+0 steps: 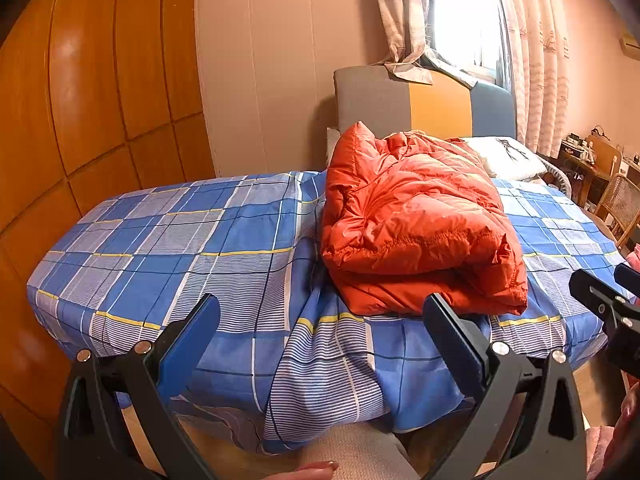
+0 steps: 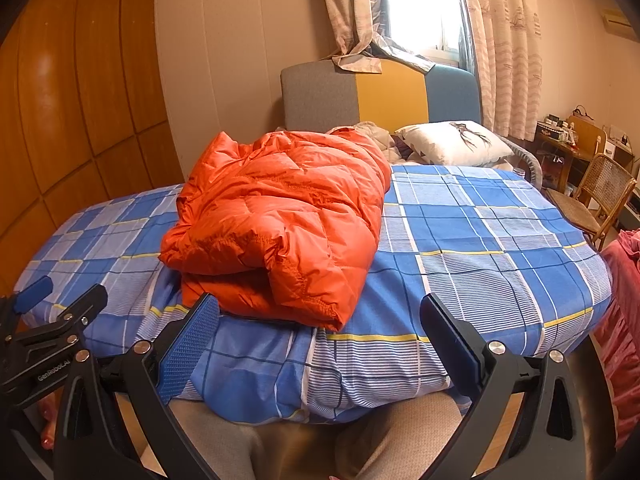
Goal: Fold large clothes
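Note:
An orange puffer jacket [image 1: 416, 220] lies folded in a thick bundle on the bed with the blue checked sheet [image 1: 180, 240]. It also shows in the right wrist view [image 2: 280, 220] on the same sheet [image 2: 480, 240]. My left gripper [image 1: 320, 312] is open and empty, held off the foot of the bed, just short of the jacket's near edge. My right gripper [image 2: 320, 312] is open and empty, also at the foot of the bed, with the jacket ahead and to its left. Each gripper shows at the edge of the other's view.
A white pillow [image 2: 452, 142] lies by the grey, yellow and blue headboard [image 2: 380, 96] under a curtained window. A wooden wardrobe [image 1: 92, 100] stands left. A cane chair [image 2: 596, 200] and cluttered desk stand right. Pink fabric [image 2: 624, 320] hangs at the right edge.

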Action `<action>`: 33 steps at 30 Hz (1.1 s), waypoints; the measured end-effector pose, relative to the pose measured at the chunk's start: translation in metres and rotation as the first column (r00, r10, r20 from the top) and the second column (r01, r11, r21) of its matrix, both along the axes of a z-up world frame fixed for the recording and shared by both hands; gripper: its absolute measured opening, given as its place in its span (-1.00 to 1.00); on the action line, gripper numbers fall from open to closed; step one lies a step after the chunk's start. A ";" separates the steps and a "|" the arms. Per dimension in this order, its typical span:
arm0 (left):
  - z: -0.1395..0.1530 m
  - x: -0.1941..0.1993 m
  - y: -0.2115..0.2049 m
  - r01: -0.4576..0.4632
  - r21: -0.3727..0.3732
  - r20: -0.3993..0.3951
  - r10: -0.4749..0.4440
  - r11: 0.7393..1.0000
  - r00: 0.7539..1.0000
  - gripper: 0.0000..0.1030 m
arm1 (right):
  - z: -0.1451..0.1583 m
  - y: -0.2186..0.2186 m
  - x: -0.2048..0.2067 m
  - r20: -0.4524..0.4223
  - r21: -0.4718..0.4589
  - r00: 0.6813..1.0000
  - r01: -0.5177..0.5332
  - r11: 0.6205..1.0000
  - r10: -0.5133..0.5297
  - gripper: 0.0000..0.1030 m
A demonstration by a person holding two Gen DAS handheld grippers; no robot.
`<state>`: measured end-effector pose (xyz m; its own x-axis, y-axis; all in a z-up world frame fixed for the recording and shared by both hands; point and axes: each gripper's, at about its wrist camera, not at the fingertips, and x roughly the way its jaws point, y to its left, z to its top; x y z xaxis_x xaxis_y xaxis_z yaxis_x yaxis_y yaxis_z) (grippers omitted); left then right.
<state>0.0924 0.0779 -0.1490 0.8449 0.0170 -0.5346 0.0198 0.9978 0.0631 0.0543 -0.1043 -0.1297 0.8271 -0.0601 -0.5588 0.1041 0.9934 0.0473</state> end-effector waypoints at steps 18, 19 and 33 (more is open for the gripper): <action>-0.001 -0.002 0.000 0.002 -0.018 -0.009 -0.003 1.000 1.000 0.96 | 0.000 0.002 0.001 -0.009 -0.007 1.000 -0.003 1.000 0.003 0.94; -0.001 -0.001 0.000 0.001 -0.022 -0.014 -0.001 1.000 1.000 0.96 | 0.000 0.003 0.001 -0.009 -0.008 1.000 -0.003 1.000 0.003 0.94; -0.018 -0.005 -0.003 -0.060 -0.007 -0.076 0.060 0.998 0.995 0.96 | -0.006 -0.016 0.020 -0.038 0.047 0.997 -0.067 0.997 0.069 0.94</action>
<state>0.0878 0.0749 -0.1670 0.7996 0.0611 -0.5975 -0.0357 0.9979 0.0543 0.0739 -0.1200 -0.1355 0.8054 0.0222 -0.5924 0.0390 0.9952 0.0902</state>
